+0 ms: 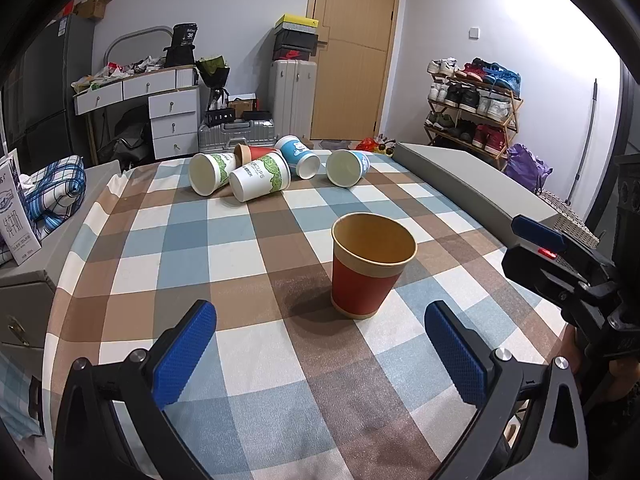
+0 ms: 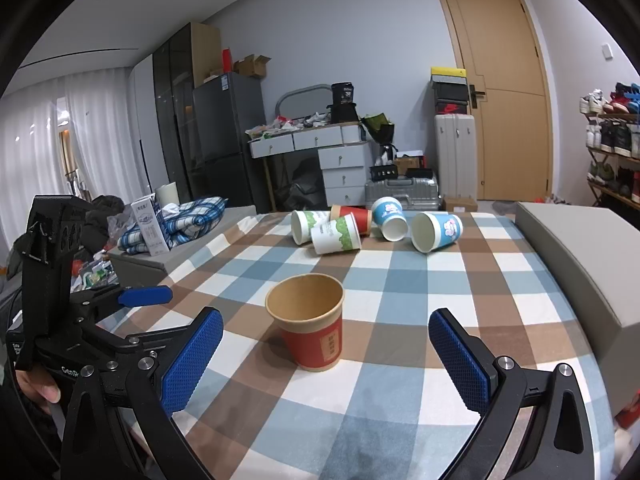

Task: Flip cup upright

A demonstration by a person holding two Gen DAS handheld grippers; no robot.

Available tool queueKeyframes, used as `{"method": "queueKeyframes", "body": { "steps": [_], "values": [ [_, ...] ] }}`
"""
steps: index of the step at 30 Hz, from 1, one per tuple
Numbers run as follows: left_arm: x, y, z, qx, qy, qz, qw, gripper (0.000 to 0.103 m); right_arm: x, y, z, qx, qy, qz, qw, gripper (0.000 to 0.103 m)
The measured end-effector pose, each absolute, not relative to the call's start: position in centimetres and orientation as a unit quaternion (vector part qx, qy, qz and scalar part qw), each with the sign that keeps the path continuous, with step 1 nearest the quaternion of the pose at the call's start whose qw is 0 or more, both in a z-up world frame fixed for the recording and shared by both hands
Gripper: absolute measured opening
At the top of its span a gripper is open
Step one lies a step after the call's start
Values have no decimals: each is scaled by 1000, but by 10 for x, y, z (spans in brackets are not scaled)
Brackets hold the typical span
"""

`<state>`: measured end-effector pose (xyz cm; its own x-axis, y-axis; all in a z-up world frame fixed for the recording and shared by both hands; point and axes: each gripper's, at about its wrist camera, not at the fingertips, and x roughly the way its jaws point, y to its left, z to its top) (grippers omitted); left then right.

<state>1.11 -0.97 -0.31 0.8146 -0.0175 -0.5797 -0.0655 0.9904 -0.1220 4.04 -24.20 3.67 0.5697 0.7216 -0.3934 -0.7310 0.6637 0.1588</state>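
Broadly, we see the desk first, covered by a checked cloth in brown, blue and white. A long grey box lies along its right edge.

Next in size come our two tools. The left tool sits low over the near part of the desk with its blue pads spread wide and nothing between them. The right tool is likewise spread wide and holds nothing; its blue pads stand on either side of the cup but well clear of it. Each tool shows at the edge of the other's view.

At the far end of the desk we find a cluster of tipped paper cups. Two green-and-white cups lie on their sides with their mouths toward us, one leaning on the other. A red cup lies behind them, partly hidden. A blue-and-white cup lies beside those, and another blue-and-white cup lies slightly apart to the right.

Smallest in our account is the task's red paper cup, which stands upright on the cloth near the middle of the desk, mouth up, its tan inside showing. It lies ahead of both tools, touching neither, and well apart from the tipped cluster.
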Motion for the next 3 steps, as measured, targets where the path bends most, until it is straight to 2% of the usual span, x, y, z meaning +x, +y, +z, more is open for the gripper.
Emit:
{"method": "queueKeyframes", "body": {
  "steps": [3],
  "values": [
    [11,-10,-2,-69,304,12,950,101,40,-242,36,-11,217,410,886,103]
  ]
}}
